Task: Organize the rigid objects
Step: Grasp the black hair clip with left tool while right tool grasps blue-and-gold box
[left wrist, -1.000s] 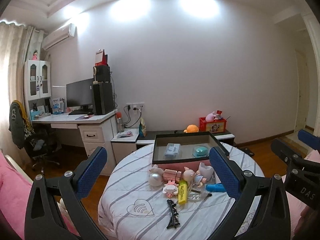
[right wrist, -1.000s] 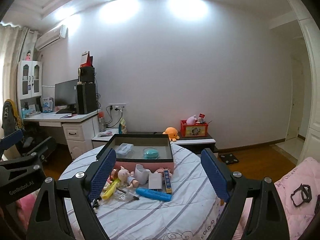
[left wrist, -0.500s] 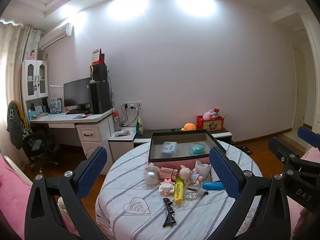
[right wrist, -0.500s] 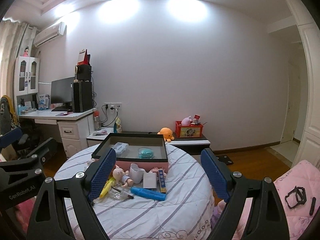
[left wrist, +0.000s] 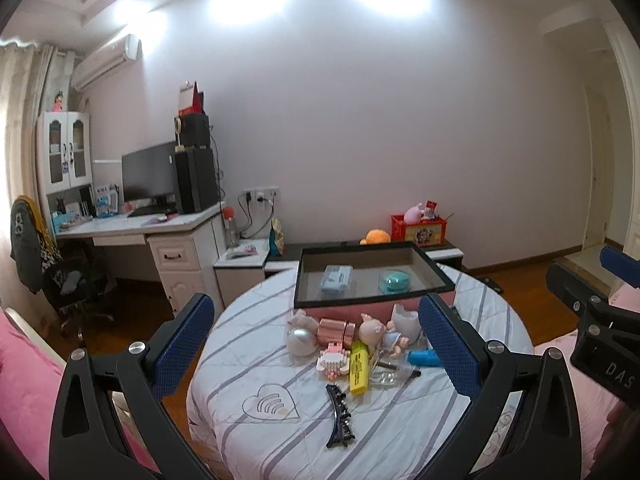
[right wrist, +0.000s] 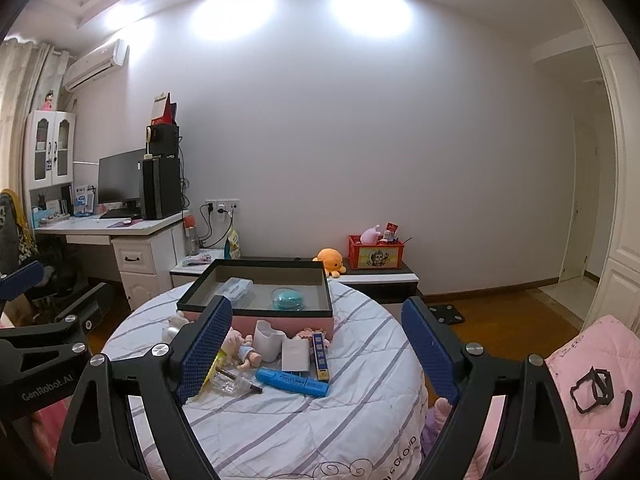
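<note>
While flat, hair clip [left wrist: 339, 416] lengthwise toward box [left wrist: 372, 302]

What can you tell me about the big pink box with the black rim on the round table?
The pink box is a shallow rectangular tray with pink outer walls, a black rim and a greyish inside, probably cardboard. It sits open and level on the far half of the striped table cover. Inside lie a clear plastic case at left and a round teal container at right. Small toys crowd against its near wall. Neither gripper touches it.

Both views pulled back slightly, round table [left wrist: 500, 312] lower in frame, objects unmoved
</note>
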Tool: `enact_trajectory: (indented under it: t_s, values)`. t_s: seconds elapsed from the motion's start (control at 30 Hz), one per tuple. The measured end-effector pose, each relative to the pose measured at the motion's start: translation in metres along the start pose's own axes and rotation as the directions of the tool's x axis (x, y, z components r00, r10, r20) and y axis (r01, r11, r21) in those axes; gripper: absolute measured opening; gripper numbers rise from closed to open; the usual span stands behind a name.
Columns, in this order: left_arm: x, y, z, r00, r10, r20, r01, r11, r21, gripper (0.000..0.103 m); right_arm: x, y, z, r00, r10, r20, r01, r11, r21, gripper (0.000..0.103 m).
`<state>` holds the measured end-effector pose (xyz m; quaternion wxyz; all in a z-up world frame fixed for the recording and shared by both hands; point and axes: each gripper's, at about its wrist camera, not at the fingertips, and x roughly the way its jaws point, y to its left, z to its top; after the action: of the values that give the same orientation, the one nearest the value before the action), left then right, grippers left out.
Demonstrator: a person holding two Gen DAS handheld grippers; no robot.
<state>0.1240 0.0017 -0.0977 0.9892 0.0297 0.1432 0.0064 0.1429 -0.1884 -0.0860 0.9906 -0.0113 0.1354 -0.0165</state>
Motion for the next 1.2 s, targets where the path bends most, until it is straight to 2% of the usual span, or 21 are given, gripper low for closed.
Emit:
enact_trajectory:
  t_s: [0.1, 0.23, 0.33, 0.4, 0.5, 0.73, 0.83, 0.9, 0.97, 1.0, 1.07, 1.13, 1.2]
  values:
    - [0.013, 0.010, -0.009, 0.999, 0.003, -0.041, -0.004, 1.000, -0.026, 0.103, 0.012, -0.004, -0.006, 1.000, 0.001, -0.031, -0.001, 1.000, 0.011, 0.088]
    - [0.042, 0.019, -0.033, 0.987, -0.019, -0.159, 0.009, 0.998, -0.064, 0.103, 0.035, -0.011, -0.022, 0.994, 0.022, -0.107, -0.018, 0.999, 0.034, 0.088]
    - [0.069, 0.017, -0.057, 0.958, -0.082, -0.273, 0.059, 0.994, -0.093, 0.103, 0.057, -0.013, -0.034, 0.983, 0.020, -0.182, -0.013, 0.999, 0.041, 0.088]
    - [0.081, 0.014, -0.071, 0.944, -0.097, -0.317, 0.072, 0.993, -0.089, 0.103, 0.070, -0.015, -0.043, 0.975, 0.028, -0.222, -0.019, 0.999, 0.043, 0.088]
    - [0.103, 0.008, -0.092, 0.919, -0.079, -0.386, 0.061, 0.996, -0.058, 0.103, 0.083, -0.018, -0.054, 0.964, 0.026, -0.265, -0.016, 0.999, 0.040, 0.088]
    - [0.142, 0.004, -0.122, 0.872, -0.041, -0.488, 0.042, 0.999, -0.010, 0.103, 0.116, -0.020, -0.077, 0.933, 0.037, -0.358, -0.022, 0.999, 0.045, 0.088]
    - [0.152, 0.004, -0.129, 0.861, -0.050, -0.506, 0.050, 0.999, -0.013, 0.102, 0.125, -0.020, -0.081, 0.928, 0.045, -0.370, -0.030, 0.998, 0.046, 0.088]
    - [0.153, 0.008, -0.128, 0.867, -0.070, -0.494, 0.066, 0.998, -0.026, 0.091, 0.132, -0.021, -0.083, 0.924, 0.042, -0.380, -0.029, 0.999, 0.040, 0.088]
    - [0.153, 0.009, -0.125, 0.870, -0.085, -0.485, 0.082, 0.996, -0.028, 0.064, 0.140, -0.023, -0.083, 0.921, 0.040, -0.389, -0.025, 0.999, 0.044, 0.088]
    - [0.154, 0.009, -0.124, 0.871, -0.094, -0.482, 0.093, 0.995, -0.025, 0.058, 0.144, -0.024, -0.082, 0.920, 0.040, -0.390, -0.023, 0.999, 0.047, 0.088]
    - [0.153, 0.011, -0.120, 0.875, -0.115, -0.470, 0.118, 0.993, -0.024, 0.033, 0.154, -0.026, -0.082, 0.916, 0.035, -0.399, -0.017, 0.999, 0.049, 0.088]
    - [0.154, 0.014, -0.117, 0.878, -0.122, -0.462, 0.118, 0.992, -0.037, 0.024, 0.163, -0.029, -0.080, 0.917, 0.027, -0.399, -0.011, 0.999, 0.043, 0.088]
    - [0.154, 0.015, -0.114, 0.880, -0.135, -0.456, 0.131, 0.991, -0.040, 0.022, 0.174, -0.032, -0.080, 0.910, 0.008, -0.415, 0.000, 1.000, 0.020, 0.088]
